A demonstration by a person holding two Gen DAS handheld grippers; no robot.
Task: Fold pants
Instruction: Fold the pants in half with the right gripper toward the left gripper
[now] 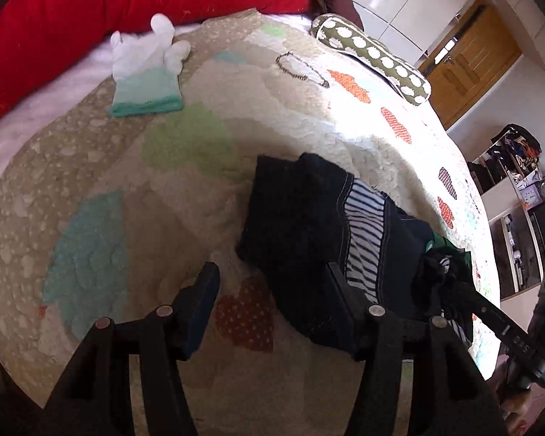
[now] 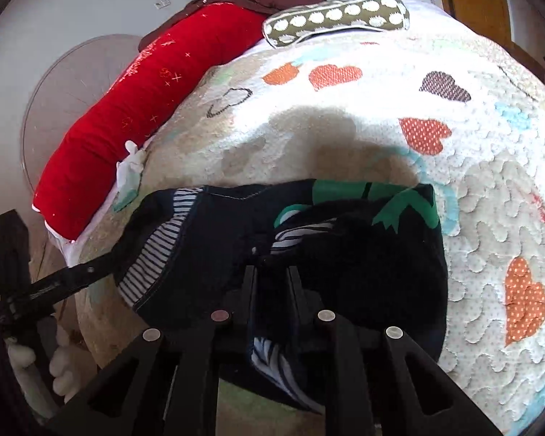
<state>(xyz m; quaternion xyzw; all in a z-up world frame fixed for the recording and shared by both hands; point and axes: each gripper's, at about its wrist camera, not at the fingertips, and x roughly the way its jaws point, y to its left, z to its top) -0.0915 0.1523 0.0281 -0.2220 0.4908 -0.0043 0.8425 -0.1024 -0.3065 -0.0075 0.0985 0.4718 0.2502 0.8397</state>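
Observation:
The dark navy pants (image 1: 301, 229) with a striped lining and a green print lie bunched on the quilt (image 1: 185, 152); they also show in the right wrist view (image 2: 214, 239). My left gripper (image 1: 272, 283) is open, its right finger over the pants' near edge, its left finger over bare quilt. My right gripper (image 2: 272, 272) is shut on a fold of the pants, with striped lining hanging below the fingers. The right gripper also shows at the lower right of the left wrist view (image 1: 450, 287).
A white and teal glove (image 1: 145, 69) lies at the far left of the quilt. A red bolster (image 1: 109, 3) runs along the back. A green dotted cushion (image 1: 374, 54) lies at the back right. The bed's edge, shelves (image 1: 519, 210) and a wooden door (image 1: 465, 61) are on the right.

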